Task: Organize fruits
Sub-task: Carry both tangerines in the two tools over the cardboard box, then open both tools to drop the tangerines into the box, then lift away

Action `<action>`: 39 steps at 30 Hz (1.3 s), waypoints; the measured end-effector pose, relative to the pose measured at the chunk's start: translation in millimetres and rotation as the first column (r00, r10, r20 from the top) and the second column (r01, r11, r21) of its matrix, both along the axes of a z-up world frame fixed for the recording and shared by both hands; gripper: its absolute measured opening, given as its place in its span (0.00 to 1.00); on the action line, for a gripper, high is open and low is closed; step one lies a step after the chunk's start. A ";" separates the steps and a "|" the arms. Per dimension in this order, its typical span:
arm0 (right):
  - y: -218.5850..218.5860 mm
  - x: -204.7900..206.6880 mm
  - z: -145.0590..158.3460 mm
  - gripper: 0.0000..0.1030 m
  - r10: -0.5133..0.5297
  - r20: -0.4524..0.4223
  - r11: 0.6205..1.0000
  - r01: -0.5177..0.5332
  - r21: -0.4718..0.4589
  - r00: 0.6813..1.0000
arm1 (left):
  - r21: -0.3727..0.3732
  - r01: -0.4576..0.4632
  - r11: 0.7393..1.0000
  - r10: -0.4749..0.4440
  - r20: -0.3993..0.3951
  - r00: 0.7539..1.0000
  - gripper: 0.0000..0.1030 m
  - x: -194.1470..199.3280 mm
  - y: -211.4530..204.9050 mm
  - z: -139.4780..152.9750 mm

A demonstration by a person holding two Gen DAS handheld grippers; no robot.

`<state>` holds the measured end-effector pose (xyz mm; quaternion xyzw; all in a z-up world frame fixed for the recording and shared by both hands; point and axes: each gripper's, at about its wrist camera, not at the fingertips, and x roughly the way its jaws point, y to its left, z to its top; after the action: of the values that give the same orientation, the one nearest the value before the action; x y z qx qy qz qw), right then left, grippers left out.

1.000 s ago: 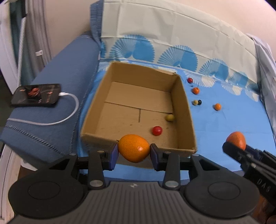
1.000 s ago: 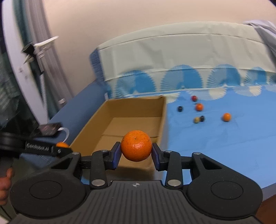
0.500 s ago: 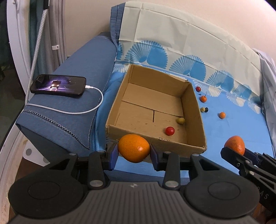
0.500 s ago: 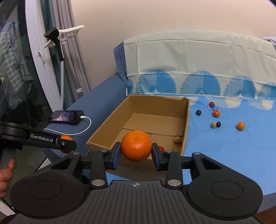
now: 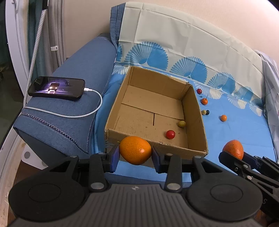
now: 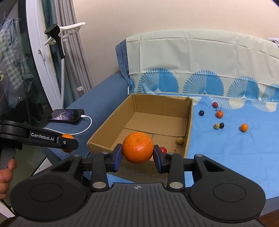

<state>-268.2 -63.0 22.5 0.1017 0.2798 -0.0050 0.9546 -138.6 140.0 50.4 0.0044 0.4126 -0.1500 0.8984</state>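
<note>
While each tool clamps an orange — left tool [image 5: 135, 153] on one orange [image 5: 135, 150], right tool [image 6: 137, 155] on another orange [image 6: 137, 147] — both hang just short of the cardboard box [image 5: 195, 104] (near-left on the bed), likely for dropping in beside the red fruit [image 5: 170, 134].

Peach wall [image 6: 157, 15] behind a blue sofa [image 5: 90, 69]; grey curtain [image 6: 69, 57] and white door frame [image 6: 41, 57] at nine o'clock

Each wrist camera sits just behind its own fingers, looking forward and down. Both face the cardboard box [image 5: 157, 111] [image 6: 148, 122] on the blue-sheeted sofa [image 5: 244, 132] [image 6: 226, 148], the left view steeper, the right from lower and further right.
</note>
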 end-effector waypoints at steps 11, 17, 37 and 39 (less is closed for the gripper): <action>-1.8 12.5 -5.3 0.38 -0.001 -0.027 1.000 0.001 0.006 1.000 | -0.001 0.001 1.000 -0.001 -0.007 1.000 0.43 11.0 -3.3 -3.9; -5.7 23.1 -10.1 0.38 -0.006 -0.040 1.000 0.007 0.012 0.999 | 0.001 0.005 1.000 -0.005 -0.013 1.000 0.43 22.6 -9.0 -7.1; -32.8 103.7 -41.1 0.38 -0.046 -0.068 0.999 0.047 0.002 0.997 | 0.056 0.036 0.998 -0.034 -0.024 0.999 0.43 108.3 -62.3 -35.1; -36.2 115.4 -47.2 0.38 -0.050 -0.078 0.999 0.050 0.002 0.996 | 0.068 0.040 0.997 -0.038 -0.029 0.999 0.43 118.0 -69.0 -41.0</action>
<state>-152.8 -99.2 -24.7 0.1101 0.3142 -0.0324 0.9424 -20.7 71.0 9.3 0.0411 0.4296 -0.1534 0.8890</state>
